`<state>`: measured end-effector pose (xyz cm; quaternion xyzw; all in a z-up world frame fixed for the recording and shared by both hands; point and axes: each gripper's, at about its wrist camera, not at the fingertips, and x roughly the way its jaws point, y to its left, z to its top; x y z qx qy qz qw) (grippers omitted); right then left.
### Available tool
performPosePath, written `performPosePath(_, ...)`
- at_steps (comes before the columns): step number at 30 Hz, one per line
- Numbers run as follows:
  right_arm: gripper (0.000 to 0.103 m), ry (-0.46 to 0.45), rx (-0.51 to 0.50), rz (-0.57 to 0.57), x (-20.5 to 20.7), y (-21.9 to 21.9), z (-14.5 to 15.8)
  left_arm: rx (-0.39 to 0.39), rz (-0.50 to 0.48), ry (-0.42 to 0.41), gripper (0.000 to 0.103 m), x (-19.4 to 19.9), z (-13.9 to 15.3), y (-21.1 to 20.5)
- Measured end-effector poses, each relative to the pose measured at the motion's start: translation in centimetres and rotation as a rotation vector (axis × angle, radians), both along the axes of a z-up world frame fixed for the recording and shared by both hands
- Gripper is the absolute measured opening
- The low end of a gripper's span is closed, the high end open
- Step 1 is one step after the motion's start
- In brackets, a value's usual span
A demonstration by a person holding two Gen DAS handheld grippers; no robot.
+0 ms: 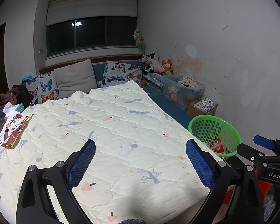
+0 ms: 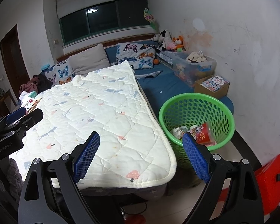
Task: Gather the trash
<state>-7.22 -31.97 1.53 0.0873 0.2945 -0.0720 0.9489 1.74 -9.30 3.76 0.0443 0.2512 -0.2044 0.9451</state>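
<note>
A green perforated basket [image 2: 224, 112] stands on the floor beside the bed; in the left wrist view the basket [image 1: 231, 130] sits at the right. Inside lie a red printed paper cup [image 2: 203, 135] and some crumpled white scraps [image 2: 177, 131]; the cup [image 1: 217, 144] shows in the left view too. My right gripper [image 2: 141, 140] hangs open over the quilt's near corner, empty. Wide open and empty as well, my left gripper [image 1: 141, 146] is above the white quilt [image 1: 106, 123]. A flat printed package [image 1: 14, 130] lies at the quilt's left edge, with a tissue pack [image 1: 18, 108] behind it.
Butterfly and grey pillows [image 1: 74, 78] line the headboard. Plush toys [image 2: 169, 39], a clear storage bin [image 2: 194, 65] and a cardboard box [image 2: 212, 85] sit on the blue sheet along the wall. A red stool [image 2: 272, 179] stands on the floor at right. Clothes [image 1: 9, 97] are heaped far left.
</note>
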Motion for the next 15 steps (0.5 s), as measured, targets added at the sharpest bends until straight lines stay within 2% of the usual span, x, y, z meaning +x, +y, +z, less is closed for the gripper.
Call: performPosePath(15,0.089,0.002,0.003,0.003,0.15,-0.07,-0.04,0.001,-0.008,0.014,0.094,-0.03,-0.28,-0.4)
